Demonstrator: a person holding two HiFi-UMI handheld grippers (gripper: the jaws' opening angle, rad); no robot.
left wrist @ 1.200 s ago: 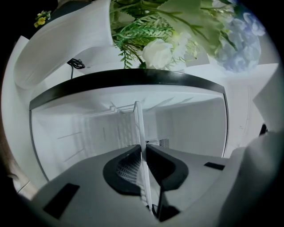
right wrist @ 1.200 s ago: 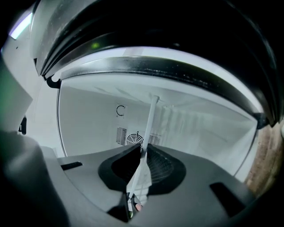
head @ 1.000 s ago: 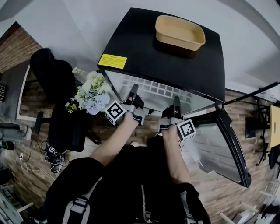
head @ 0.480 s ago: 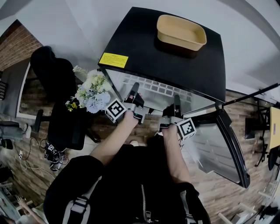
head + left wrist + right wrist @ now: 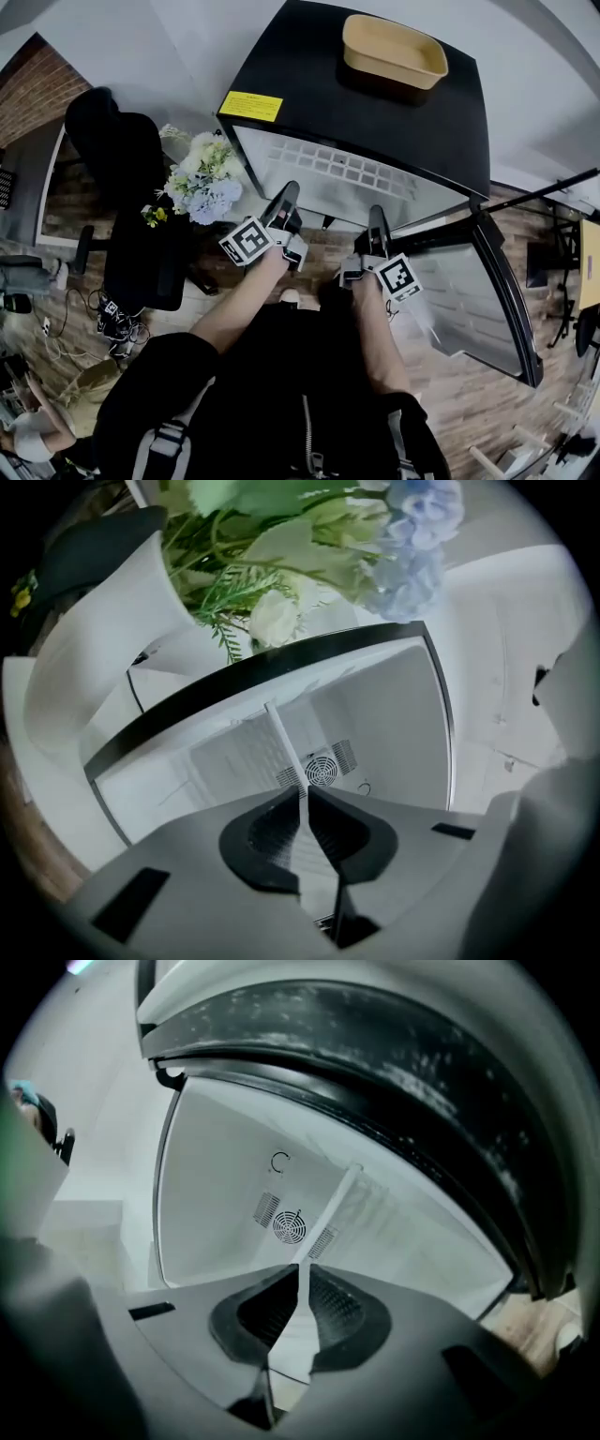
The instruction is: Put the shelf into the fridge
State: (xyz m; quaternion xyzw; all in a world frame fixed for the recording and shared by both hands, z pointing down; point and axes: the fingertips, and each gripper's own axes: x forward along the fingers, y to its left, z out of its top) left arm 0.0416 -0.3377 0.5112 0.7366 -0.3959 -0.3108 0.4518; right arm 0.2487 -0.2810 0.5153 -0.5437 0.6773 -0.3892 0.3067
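The black fridge [image 5: 375, 103] is standing against the far wall w/ its door [image 5: 478, 300] hanging wide open to the right. The white shelf [image 5: 337, 183] is lying roughly level in the fridge mouth. Its far gridded edge is sitting under the fridge top, and its near edge is poking out toward the person.

I'd say the insert step is in hand and only part done. Next move prob. calls for pushing both sides evenly toward the back wall, keeping the shelf flat so it isn't jamming on the side walls. I can't make out any rails.

Containers: the fridge cavity is looking bare apart from the shelf, w/ just a round fan vent [image 5: 321, 771] showing on the back wall. The tan tub [image 5: 394, 52] is sitting on top of the fridge, far right, and nothing is showing inside it.

The left gripper [image 5: 284, 197] is pinching the shelf's near edge on the left. Its jaws are closed tight on the thin plate, which is showing edge-on between them. The right gripper [image 5: 377, 217] is doing the same on the right.
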